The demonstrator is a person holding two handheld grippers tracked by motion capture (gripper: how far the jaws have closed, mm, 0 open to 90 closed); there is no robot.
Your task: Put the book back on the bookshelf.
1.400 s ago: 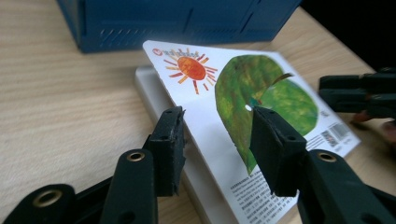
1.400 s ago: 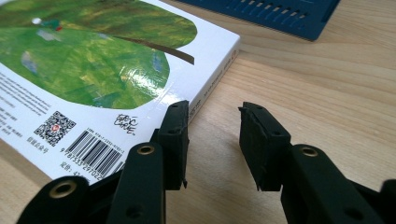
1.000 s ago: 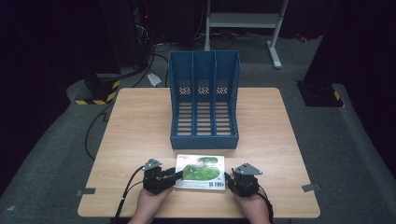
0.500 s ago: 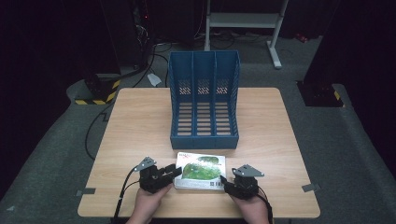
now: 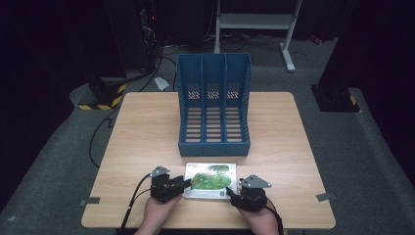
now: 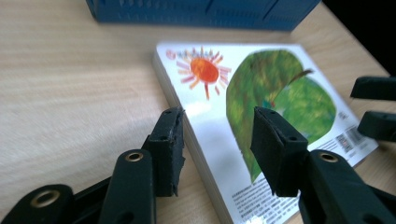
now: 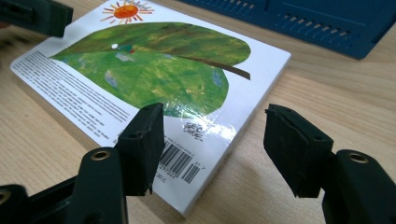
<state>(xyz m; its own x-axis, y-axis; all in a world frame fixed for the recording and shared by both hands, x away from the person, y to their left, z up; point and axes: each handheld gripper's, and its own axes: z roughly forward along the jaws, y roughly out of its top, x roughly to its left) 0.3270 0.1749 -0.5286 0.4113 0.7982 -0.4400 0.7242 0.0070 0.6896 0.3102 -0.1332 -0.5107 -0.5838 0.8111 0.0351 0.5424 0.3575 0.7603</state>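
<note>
A white board book (image 5: pixel 210 179) with a green leaf and an orange sun on its cover lies flat near the table's front edge, just in front of the blue file rack (image 5: pixel 213 105). My left gripper (image 5: pixel 182 184) is open at the book's left edge (image 6: pixel 187 140), its jaws straddling that edge (image 6: pixel 217 135). Open too, my right gripper (image 5: pixel 234 194) sits at the book's (image 7: pixel 154 79) near right corner by the barcode, one jaw over the cover and one over bare table (image 7: pixel 215 135).
The blue file rack (image 7: pixel 303 18) has three upright compartments and stands mid-table, open side toward me. The wooden table (image 5: pixel 147 127) has free room left and right of the rack. Cables and a white metal stand (image 5: pixel 254 22) lie on the dark floor beyond.
Both grippers have shifted slightly along the book's sides; the left gripper has closed in on the left edge. The book has not moved.
</note>
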